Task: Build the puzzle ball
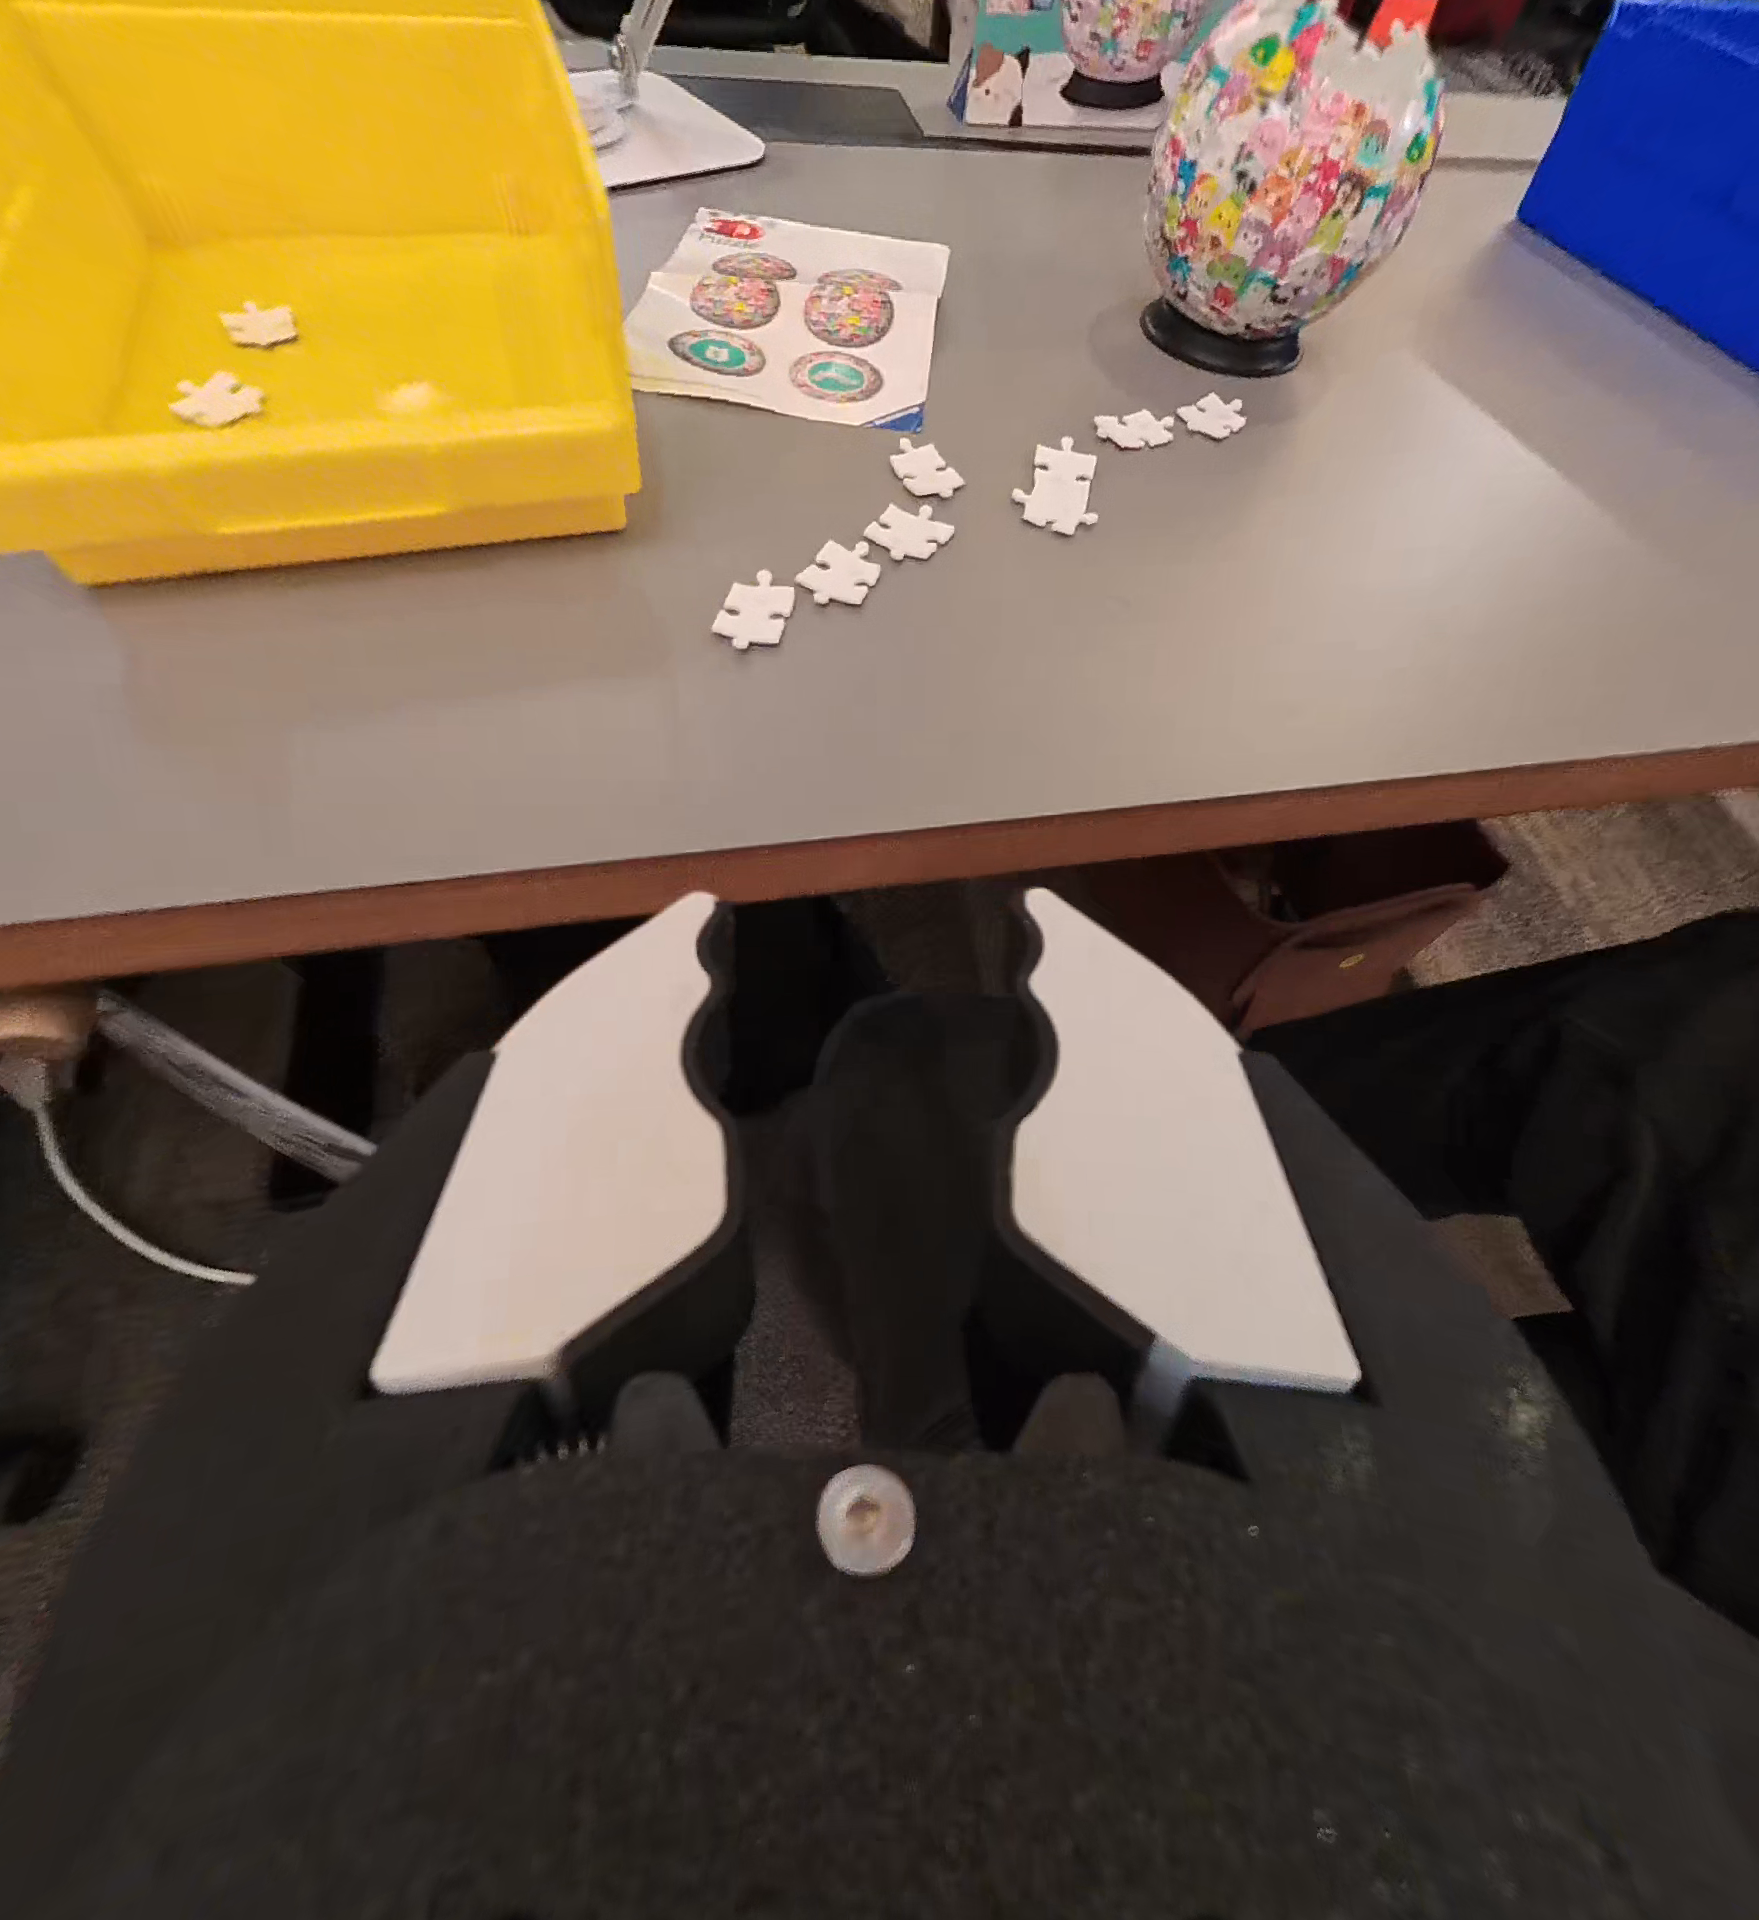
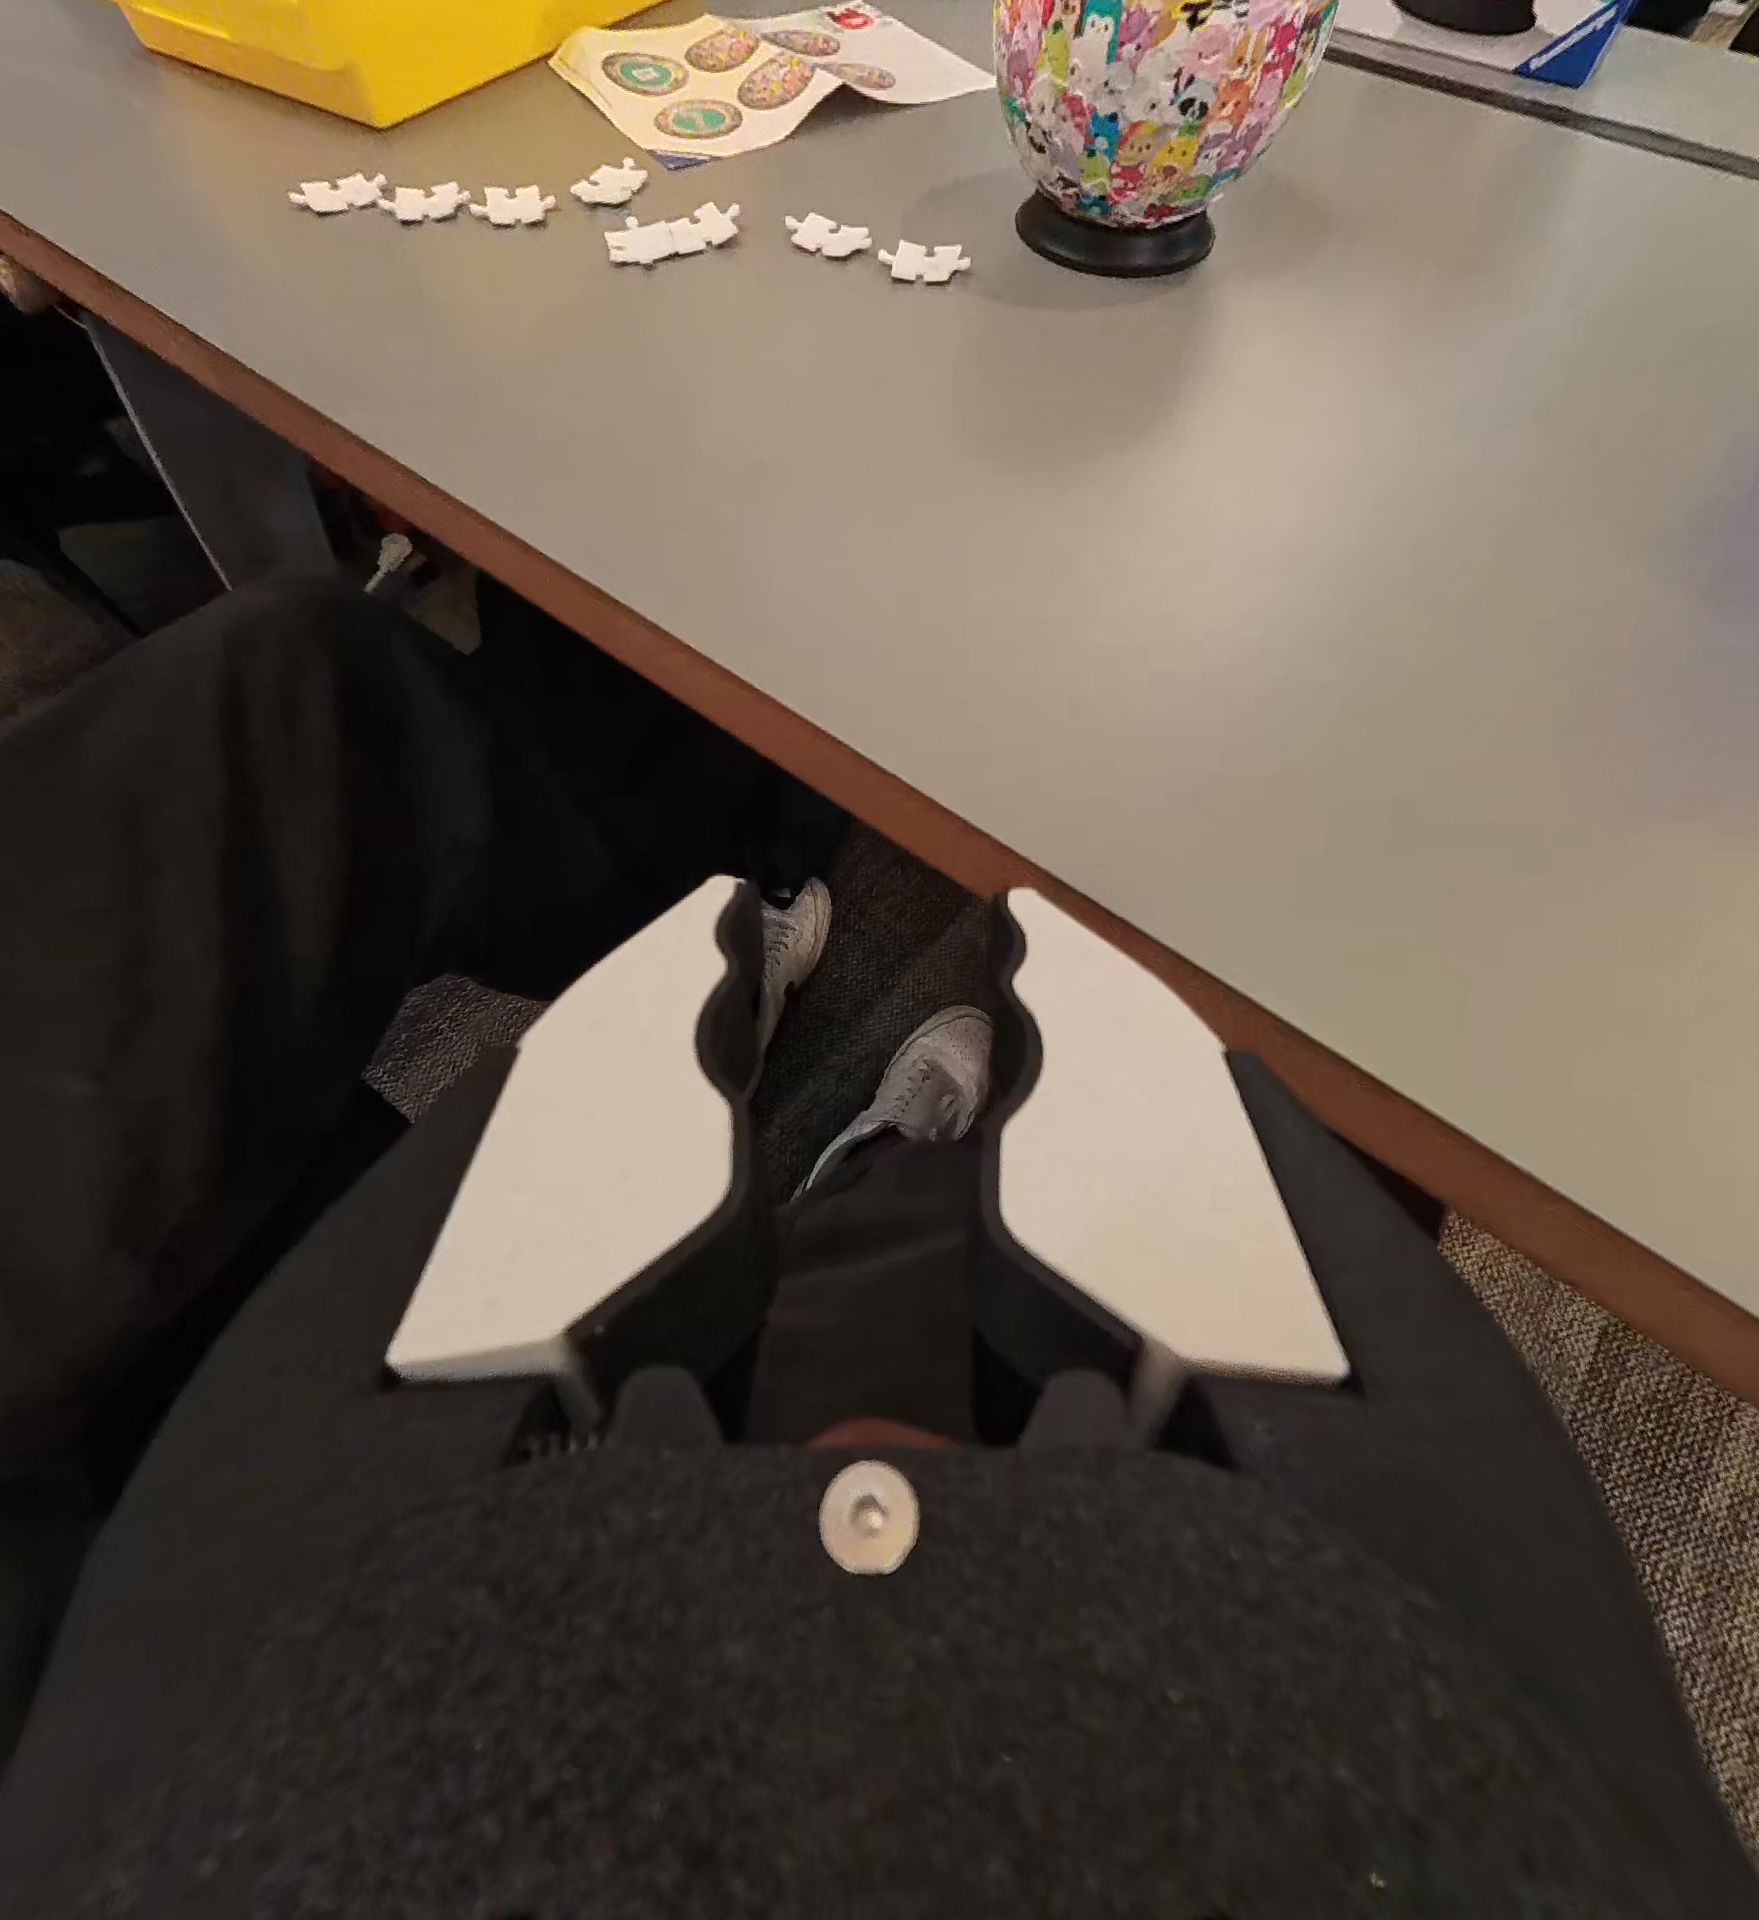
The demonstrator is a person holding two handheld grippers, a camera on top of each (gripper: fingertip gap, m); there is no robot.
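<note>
Left wrist view shows our left gripper spread wide and empty, off the table edge; our right gripper is likewise apart, holding nothing. We see the puzzle ball standing on its black base well ahead on the grey table, white loose pieces nearer us. Its top is cut off in the right view.

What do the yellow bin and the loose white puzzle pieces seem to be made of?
Yellow bin: apparently moulded plastic, with smooth, slightly glossy walls and a stepped rim. Loose white puzzle pieces: thin, matte, probably plastic or card; the pictures do not settle which.
</note>
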